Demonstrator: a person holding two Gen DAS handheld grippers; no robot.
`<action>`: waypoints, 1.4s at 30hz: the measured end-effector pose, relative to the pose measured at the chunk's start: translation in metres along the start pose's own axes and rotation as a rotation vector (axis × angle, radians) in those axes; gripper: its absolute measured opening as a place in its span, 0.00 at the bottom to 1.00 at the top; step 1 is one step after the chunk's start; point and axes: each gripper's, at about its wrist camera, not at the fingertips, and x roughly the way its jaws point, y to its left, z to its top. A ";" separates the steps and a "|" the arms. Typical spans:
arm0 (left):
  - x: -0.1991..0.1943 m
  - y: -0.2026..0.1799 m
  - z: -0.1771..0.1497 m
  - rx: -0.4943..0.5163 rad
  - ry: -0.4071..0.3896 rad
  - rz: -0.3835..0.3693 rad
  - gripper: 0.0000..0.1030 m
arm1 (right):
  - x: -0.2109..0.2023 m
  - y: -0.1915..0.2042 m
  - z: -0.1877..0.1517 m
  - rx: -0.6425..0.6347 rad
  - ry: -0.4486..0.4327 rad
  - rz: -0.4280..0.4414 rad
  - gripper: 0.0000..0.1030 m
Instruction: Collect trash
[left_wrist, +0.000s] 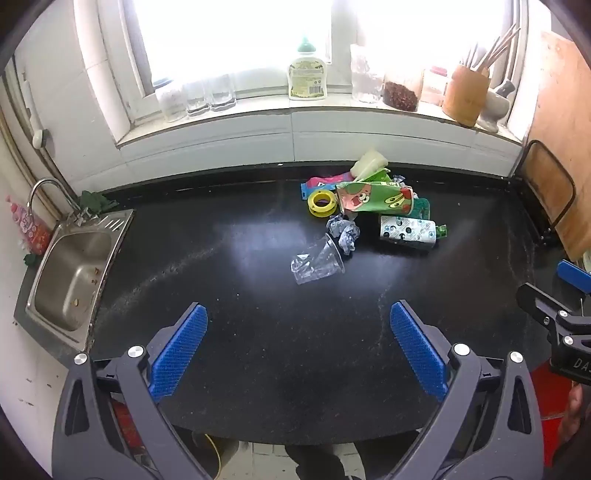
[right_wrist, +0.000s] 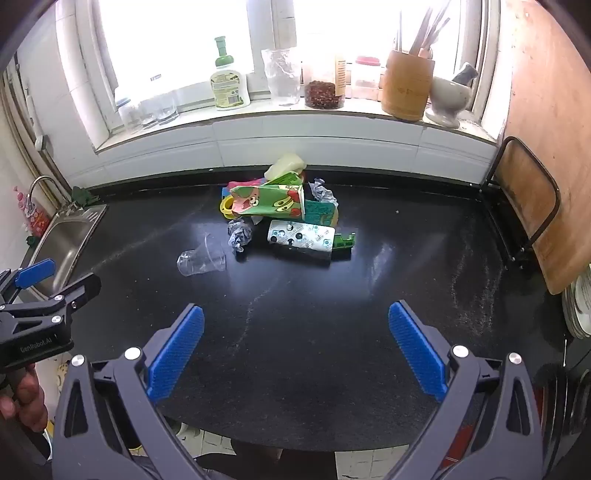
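Observation:
A heap of trash lies on the black counter (left_wrist: 258, 314) near the window wall: a green cartoon carton (left_wrist: 373, 197) (right_wrist: 273, 201), a white spotted carton (left_wrist: 406, 229) (right_wrist: 301, 240), a yellow tape ring (left_wrist: 321, 202), a crumpled grey paper ball (left_wrist: 343, 230) (right_wrist: 240, 234) and a crushed clear plastic cup (left_wrist: 317, 264) (right_wrist: 201, 260). My left gripper (left_wrist: 298, 314) hovers open over the counter's near part, well short of the heap. My right gripper (right_wrist: 296, 314) is open too, nothing between its blue pads (right_wrist: 415, 350).
A steel sink (left_wrist: 70, 273) with a tap sits at the left end. The windowsill holds a soap bottle (left_wrist: 307, 74), glasses, jars, a wooden utensil holder (right_wrist: 406, 85) and a mortar. A wooden board (right_wrist: 546, 147) in a rack stands at the right.

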 end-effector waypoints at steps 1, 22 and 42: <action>0.001 -0.001 0.000 -0.002 0.006 0.003 0.94 | 0.000 0.000 0.000 0.000 -0.001 -0.003 0.95; -0.004 0.002 0.000 -0.005 -0.009 -0.060 0.94 | 0.000 0.001 0.003 0.010 0.000 0.006 0.95; -0.003 -0.007 -0.003 -0.004 0.004 -0.060 0.94 | 0.000 -0.006 -0.002 0.017 0.012 0.004 0.95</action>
